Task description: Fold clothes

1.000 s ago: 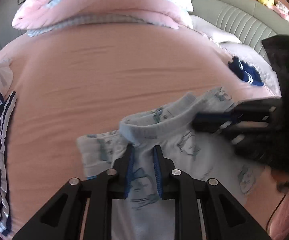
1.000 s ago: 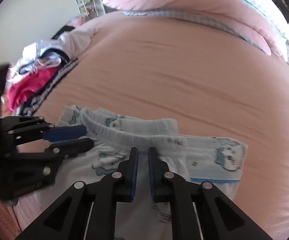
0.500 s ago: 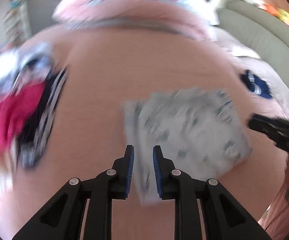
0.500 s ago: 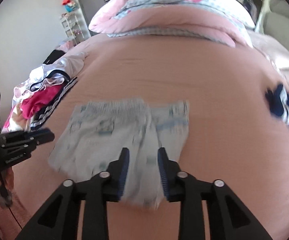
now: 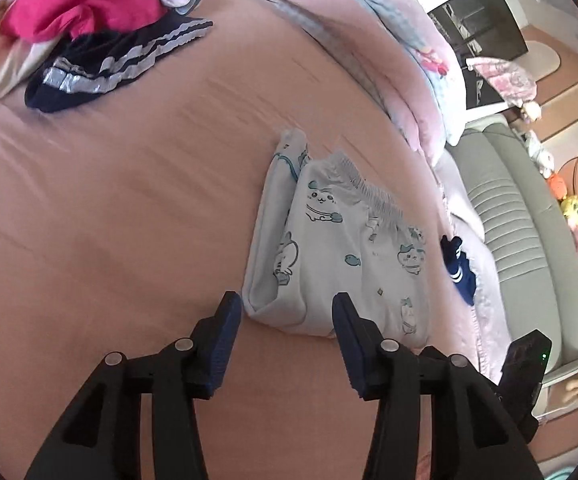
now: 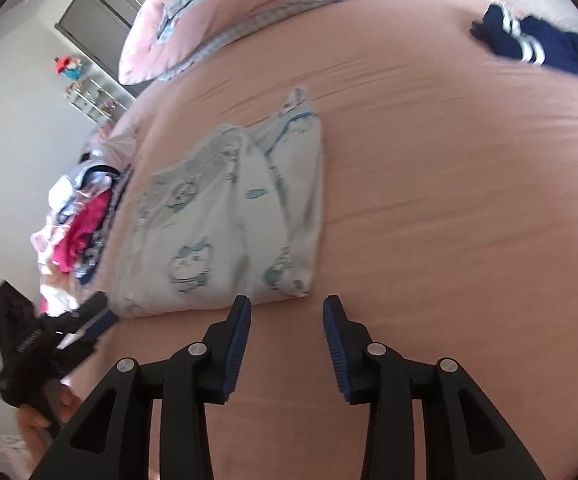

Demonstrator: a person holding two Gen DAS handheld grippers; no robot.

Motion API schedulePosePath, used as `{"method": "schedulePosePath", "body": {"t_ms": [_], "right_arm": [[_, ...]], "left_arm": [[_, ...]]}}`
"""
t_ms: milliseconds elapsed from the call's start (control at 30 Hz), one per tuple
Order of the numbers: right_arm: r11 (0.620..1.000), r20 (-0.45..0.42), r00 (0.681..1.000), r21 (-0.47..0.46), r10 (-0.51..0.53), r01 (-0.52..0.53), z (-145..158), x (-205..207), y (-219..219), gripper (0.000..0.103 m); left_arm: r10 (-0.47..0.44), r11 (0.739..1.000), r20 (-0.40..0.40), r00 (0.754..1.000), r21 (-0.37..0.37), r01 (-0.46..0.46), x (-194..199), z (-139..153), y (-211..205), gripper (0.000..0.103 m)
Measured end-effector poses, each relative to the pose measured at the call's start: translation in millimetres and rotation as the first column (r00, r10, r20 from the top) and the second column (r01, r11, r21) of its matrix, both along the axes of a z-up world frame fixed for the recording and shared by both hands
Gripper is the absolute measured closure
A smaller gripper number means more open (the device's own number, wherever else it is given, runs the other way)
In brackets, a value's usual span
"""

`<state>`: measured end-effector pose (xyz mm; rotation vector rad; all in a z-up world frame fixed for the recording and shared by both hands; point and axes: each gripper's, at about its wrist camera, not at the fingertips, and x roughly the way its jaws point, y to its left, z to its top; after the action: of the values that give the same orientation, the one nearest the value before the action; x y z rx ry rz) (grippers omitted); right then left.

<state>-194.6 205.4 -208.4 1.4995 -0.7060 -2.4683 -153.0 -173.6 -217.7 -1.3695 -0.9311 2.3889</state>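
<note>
The folded pale blue shorts [image 5: 329, 248] with cartoon animals lie flat on the pink bedsheet [image 5: 109, 208], their near folded edge just ahead of both grippers. The left gripper [image 5: 287, 312] stands open, its jaws having just been opening, the shorts' near corner lying between the fingertips without being pressed. The right gripper [image 6: 287, 312] is also open and has just been opening, with only bare sheet between its jaws; the shorts' edge lies just beyond, at 11 o'clock. Wide bare sheet stretches from 7 to 10 o'clock in the left view and from 1 to 5 o'clock in the right view. The pile of unfolded clothes [image 5: 89, 28] sits at 11 o'clock in the left view, well apart from the shorts. Only the left view shows the grey headboard [image 5: 517, 220] at 3 o'clock. Only the right view shows the person's hand [image 6: 45, 412] holding the left gripper at 8 o'clock. A navy garment [image 6: 537, 46] lies well apart at 1 o'clock there.
</note>
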Motion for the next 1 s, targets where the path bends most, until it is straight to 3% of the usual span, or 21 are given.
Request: {"method": "schedulePosePath", "body": {"t_ms": [167,200,233,267,333,400,500,567,700,733,800,833,900,933,1000], "right_arm": [[0.996,0.020,0.998,-0.075,-0.054,0.055,-12,-13,-14,0.066],[0.994,0.020,0.997,-0.078,-0.073,0.075,-14,-15,-17,0.065],[0.994,0.013,0.996,-0.074,-0.083,0.084,-13,-16,-18,0.065],[0.993,0.006,0.996,-0.070,-0.093,0.093,-13,-17,-18,0.066],[0.992,-0.009,0.994,-0.059,-0.111,0.110,-11,-18,-20,0.081],[0.995,-0.039,0.995,0.035,-0.088,0.090,-4,-17,-25,0.085],[0.982,-0.086,0.995,0.178,-0.048,0.063,8,-12,-30,0.092],[0.973,-0.079,0.996,0.223,-0.040,0.057,7,-12,-26,0.093],[0.962,-0.063,0.998,0.270,-0.012,0.029,0,-10,-18,0.093],[0.957,-0.067,0.998,0.289,0.001,0.018,-1,-9,-17,0.093],[0.944,-0.075,0.997,0.330,0.015,0.011,3,-5,-19,0.092],[0.943,-0.073,0.997,0.332,0.008,0.017,5,-4,-17,0.092],[0.944,-0.092,0.996,0.327,-0.022,0.051,15,0,-13,0.092],[0.942,-0.112,0.993,0.328,-0.037,0.072,22,3,-12,0.087],[0.938,-0.188,0.982,0.337,-0.023,0.086,41,7,-13,0.086]], "left_arm": [[0.012,1.000,-0.009,1.000,0.011,-0.012,-3,-7,6,0.065],[0.021,1.000,-0.013,1.000,0.012,-0.021,-2,-8,5,0.069],[0.029,1.000,-0.012,1.000,0.007,-0.029,-2,-9,5,0.085],[0.032,0.999,-0.004,0.999,-0.005,-0.032,-4,-11,5,0.092],[0.012,0.999,-0.003,1.000,-0.039,-0.012,-6,-9,9,0.094],[-0.033,0.992,-0.022,0.999,-0.122,0.030,-6,1,16,0.094],[-0.119,0.947,-0.063,0.991,-0.307,0.095,-6,19,30,0.095],[-0.141,0.930,-0.049,0.989,-0.349,0.115,-9,18,31,0.095],[-0.114,0.945,0.005,0.993,-0.307,0.110,-10,7,12,0.092],[-0.085,0.939,0.004,0.996,-0.335,0.081,-9,9,6,0.092],[-0.005,0.899,0.000,1.000,-0.437,0.005,-5,14,-11,0.092],[0.029,0.894,-0.004,1.000,-0.446,-0.028,-3,16,-22,0.092],[0.052,0.931,-0.035,0.998,-0.360,-0.061,0,21,-37,0.092],[0.048,0.948,-0.064,0.997,-0.313,-0.065,1,25,-40,0.092],[-0.031,0.964,-0.140,0.990,-0.266,-0.007,4,35,-23,0.092]]}}
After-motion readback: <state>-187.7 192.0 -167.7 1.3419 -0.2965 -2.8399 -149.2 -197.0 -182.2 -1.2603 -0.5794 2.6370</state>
